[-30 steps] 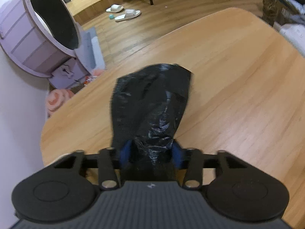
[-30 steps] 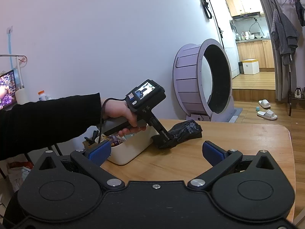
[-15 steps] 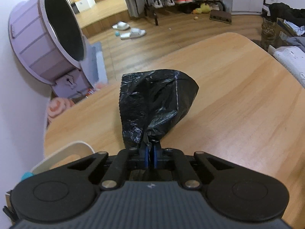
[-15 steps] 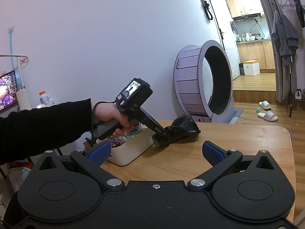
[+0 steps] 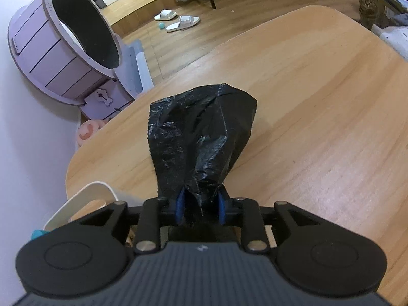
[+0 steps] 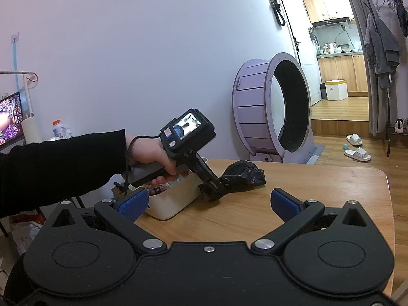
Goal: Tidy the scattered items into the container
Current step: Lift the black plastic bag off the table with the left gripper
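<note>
Pinching the black bag (image 5: 201, 137), left claw (image 5: 200, 206) beside white bin (image 6: 173, 199); right claw (image 6: 207, 201) spread wide, visible only rightward.

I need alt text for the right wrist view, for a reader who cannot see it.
The left gripper, held in a hand, has its jaws around a black plastic bag on the wooden table, beside a white container. The right gripper is open in the foreground.
</note>
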